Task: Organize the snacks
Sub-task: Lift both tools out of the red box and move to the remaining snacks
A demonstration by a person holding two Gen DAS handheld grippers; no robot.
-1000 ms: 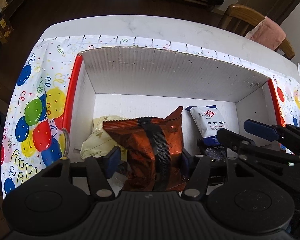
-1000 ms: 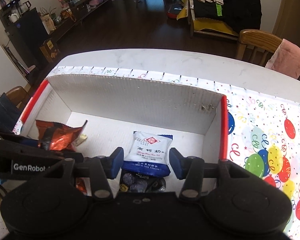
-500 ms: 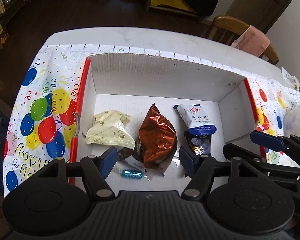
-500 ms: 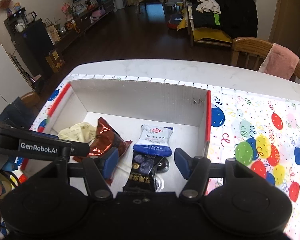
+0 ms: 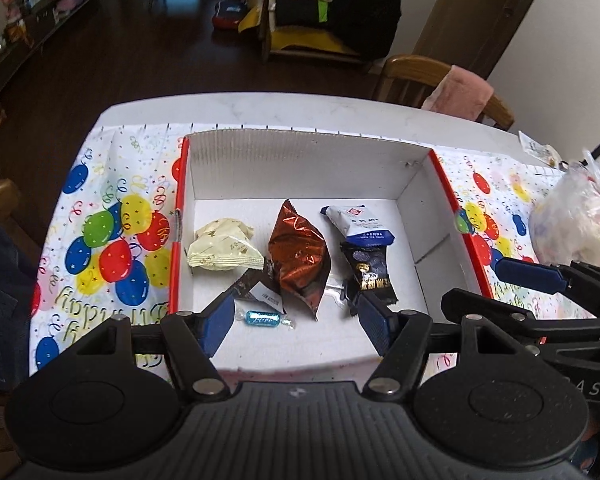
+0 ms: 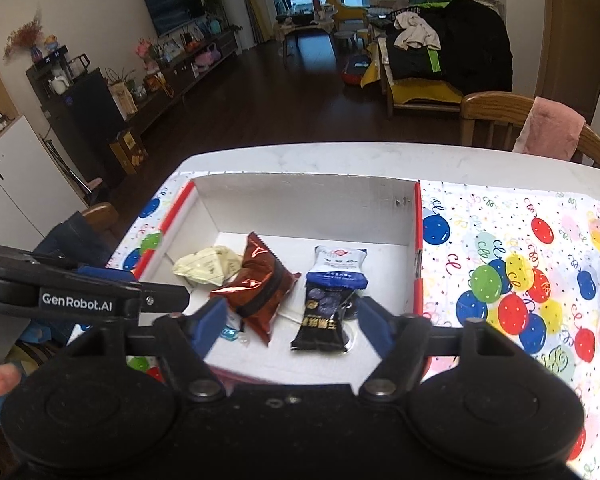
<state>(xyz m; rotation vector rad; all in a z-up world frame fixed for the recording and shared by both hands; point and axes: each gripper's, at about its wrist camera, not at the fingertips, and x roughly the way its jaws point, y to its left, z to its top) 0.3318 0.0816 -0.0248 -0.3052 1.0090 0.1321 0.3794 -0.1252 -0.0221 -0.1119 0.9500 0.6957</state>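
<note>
A white box with red edges (image 5: pixel 420 184) sits on the balloon-print cloth. Inside lie a cream packet (image 5: pixel 220 248), a red-brown foil packet (image 5: pixel 300 260), a white-and-blue packet (image 5: pixel 358 226), a black packet (image 5: pixel 370 272), a dark brown packet (image 5: pixel 256 288) and a small blue candy (image 5: pixel 262 318). My left gripper (image 5: pixel 296 320) hovers open above the box's near side, holding nothing. My right gripper (image 6: pixel 292 322) hangs over the black packet (image 6: pixel 320 316); its jaws are opening with nothing gripped. It also shows in the left wrist view as the right gripper (image 5: pixel 500 288) beside the box.
A clear plastic bag of snacks (image 5: pixel 572 220) lies on the cloth right of the box. Behind the white table (image 6: pixel 340 156) stands a wooden chair with a pink cloth (image 6: pixel 548 132). A person's fingertip (image 6: pixel 4 376) shows at the lower left.
Both grippers rose and drew back from the box. The left let go of the foil packet, which now lies in the box. The right jaws widened away from the white-and-blue packet.
</note>
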